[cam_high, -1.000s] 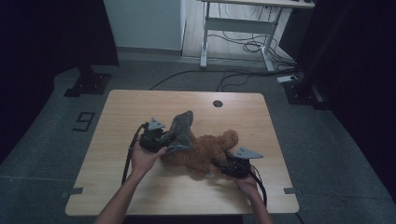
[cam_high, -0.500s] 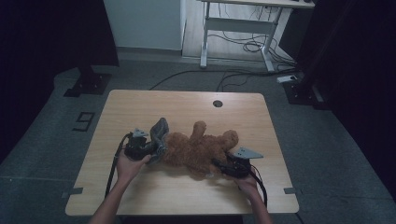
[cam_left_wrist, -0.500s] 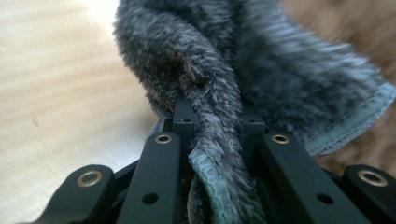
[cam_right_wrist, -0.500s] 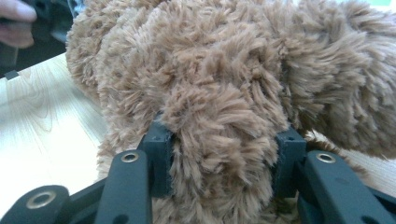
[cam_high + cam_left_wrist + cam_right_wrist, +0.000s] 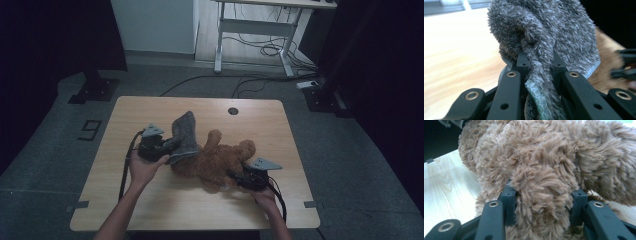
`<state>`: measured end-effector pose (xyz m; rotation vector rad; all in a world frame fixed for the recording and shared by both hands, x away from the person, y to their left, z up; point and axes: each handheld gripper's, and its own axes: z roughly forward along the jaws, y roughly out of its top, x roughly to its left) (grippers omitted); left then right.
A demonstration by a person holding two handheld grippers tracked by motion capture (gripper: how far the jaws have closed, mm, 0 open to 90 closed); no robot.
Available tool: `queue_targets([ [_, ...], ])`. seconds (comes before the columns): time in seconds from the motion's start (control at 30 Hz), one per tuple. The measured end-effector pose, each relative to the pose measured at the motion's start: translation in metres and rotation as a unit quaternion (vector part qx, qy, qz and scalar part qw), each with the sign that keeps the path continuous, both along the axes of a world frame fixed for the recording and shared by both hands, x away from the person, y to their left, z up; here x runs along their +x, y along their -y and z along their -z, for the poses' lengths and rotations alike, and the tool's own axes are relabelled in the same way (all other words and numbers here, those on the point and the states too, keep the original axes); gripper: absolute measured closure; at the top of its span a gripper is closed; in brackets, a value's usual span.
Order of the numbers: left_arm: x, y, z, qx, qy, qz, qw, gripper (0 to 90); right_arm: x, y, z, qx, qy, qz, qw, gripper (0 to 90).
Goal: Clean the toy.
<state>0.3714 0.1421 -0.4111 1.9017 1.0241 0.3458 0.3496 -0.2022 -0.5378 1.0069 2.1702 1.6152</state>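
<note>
The left claw [image 5: 167,147] is clamped tight on a fold of the grey fleecy cloth [image 5: 184,136], which rises from its jaws and drapes against the brown teddy bear [image 5: 215,161] just to its right. The bear lies on the wooden counter [image 5: 150,200] between the two claws. The right claw [image 5: 235,176], jaws partly spread, grips a thick tuft of the bear's fur.
</note>
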Motion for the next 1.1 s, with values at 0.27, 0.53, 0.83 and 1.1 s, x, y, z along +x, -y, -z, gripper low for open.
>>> queue_targets([
  [0.27, 0.011, 0.076, 0.010, 0.068, 0.004, 0.041, 0.9968, 74.8, 0.000, 0.000, 0.000, -0.001, 0.001, -0.001, 1.0000, 53.0],
  [0.53, 0.020, 0.043, 0.038, 0.024, -0.042, 0.029, 0.9984, 75.2, 0.000, -0.001, 0.000, -0.004, 0.006, -0.007, 1.0000, 53.0],
  [0.83, 0.016, 0.006, 0.032, 0.033, -0.027, -0.010, 0.9991, 75.0, -0.001, -0.001, 0.000, -0.003, 0.006, -0.005, 1.0000, 53.0],
  [1.1, 0.013, -0.017, 0.040, 0.035, -0.030, -0.031, 0.9985, 74.9, -0.001, -0.002, 0.000, -0.003, 0.007, -0.005, 1.0000, 53.0],
])
